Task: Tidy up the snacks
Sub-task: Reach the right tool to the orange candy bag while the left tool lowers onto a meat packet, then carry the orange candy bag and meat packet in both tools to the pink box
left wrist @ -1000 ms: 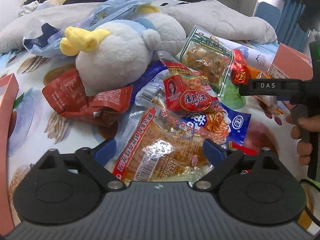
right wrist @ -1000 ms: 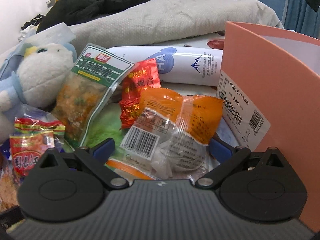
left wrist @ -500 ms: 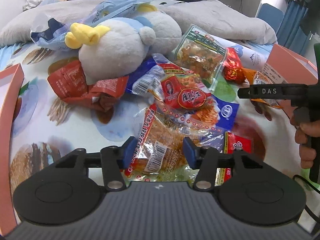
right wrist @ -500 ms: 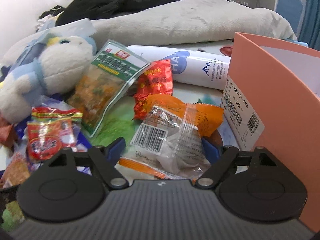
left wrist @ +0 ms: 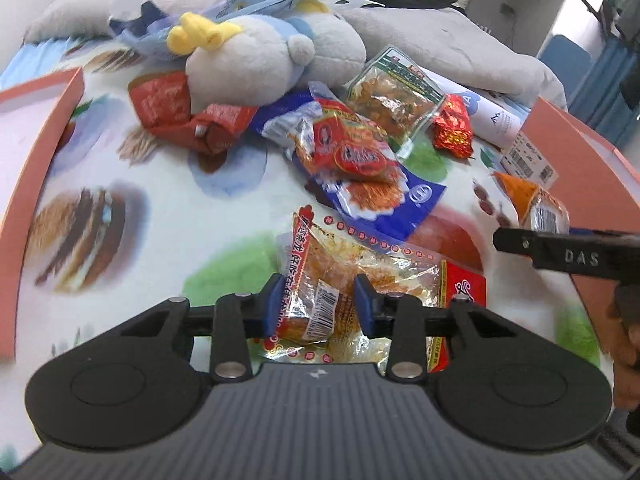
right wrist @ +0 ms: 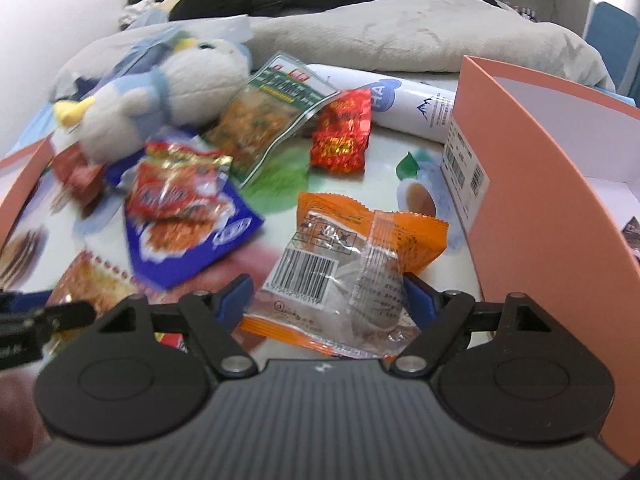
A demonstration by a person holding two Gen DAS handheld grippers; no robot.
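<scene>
My left gripper point(left wrist: 316, 304) is shut on a clear bread packet with red print point(left wrist: 332, 276) and holds it above the printed bedsheet. My right gripper point(right wrist: 328, 300) is shut on an orange and clear snack packet point(right wrist: 356, 256), next to the pink box. Loose snacks lie between them: a red packet point(left wrist: 352, 148) on a blue packet point(left wrist: 384, 200), a green-topped packet point(left wrist: 396, 96), a small red foil packet point(left wrist: 452, 128) and a crumpled red wrapper point(left wrist: 180, 116). The right gripper also shows in the left wrist view point(left wrist: 560, 252).
A pink box point(right wrist: 560, 184) stands at the right. A second pink box point(left wrist: 28, 152) lies at the left. A grey plush penguin point(left wrist: 256, 56) sits behind the snacks. A white tube point(right wrist: 408, 108) lies by a grey blanket point(right wrist: 400, 36).
My left gripper closed on the bread packet and lifted it back from the pile. My right gripper closed on the orange packet and drew it back and up.
</scene>
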